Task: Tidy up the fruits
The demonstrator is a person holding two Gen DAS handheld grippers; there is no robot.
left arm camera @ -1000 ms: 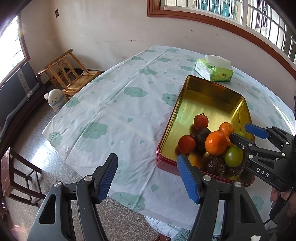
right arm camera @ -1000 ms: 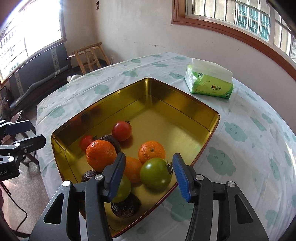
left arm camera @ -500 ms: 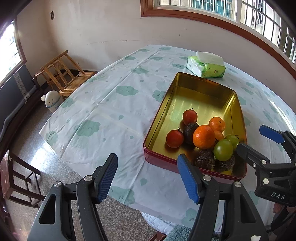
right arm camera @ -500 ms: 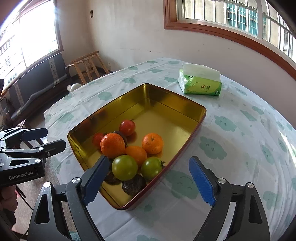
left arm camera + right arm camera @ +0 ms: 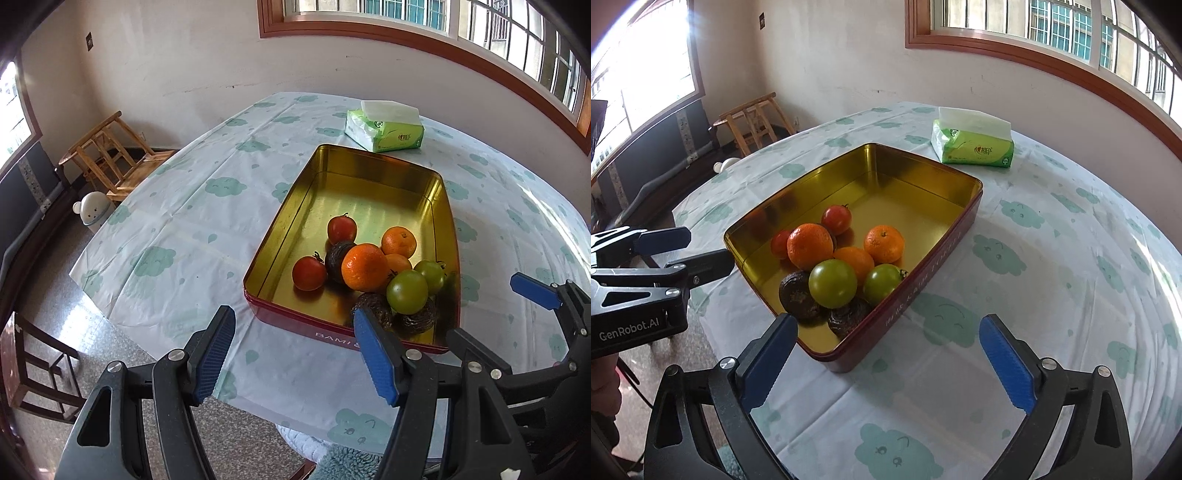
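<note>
Your tabletop (image 5: 177, 229) is round, under a pale cloth printed with green clouds, set against a plain wall below a wood-framed window; a wooden chair (image 5: 110, 147) stands off to one side on the speckled floor and a green tissue pack (image 5: 973, 142) lies on the cloth just beyond the tin. The tin (image 5: 964, 225) — gold inside, red outside — holds all the fruit, bunched at the end nearest you, with its far half bare.

Your right claw (image 5: 886, 365) has just been opening and now stands wide, with nothing between its pads; it hangs over the tin's near corner and the cloth beside it. The green tomatoes (image 5: 833, 282) and the dark wrinkled fruits (image 5: 798, 295) lie just ahead of it and slightly to its left, the oranges (image 5: 809, 245) behind them, the red tomatoes (image 5: 836, 218) furthest back.

Your left claw (image 5: 295, 354) is about half open and empty too, hovering off the tin's near short wall. From there the pile sits ahead and to its right, so your right hand looks the nearer one to the front fruits.

The tin's long axis runs away from you towards the tissue pack. Any next reach probably goes forward and down along that line — and since the fruits touch one another, taking one may nudge its neighbours.
</note>
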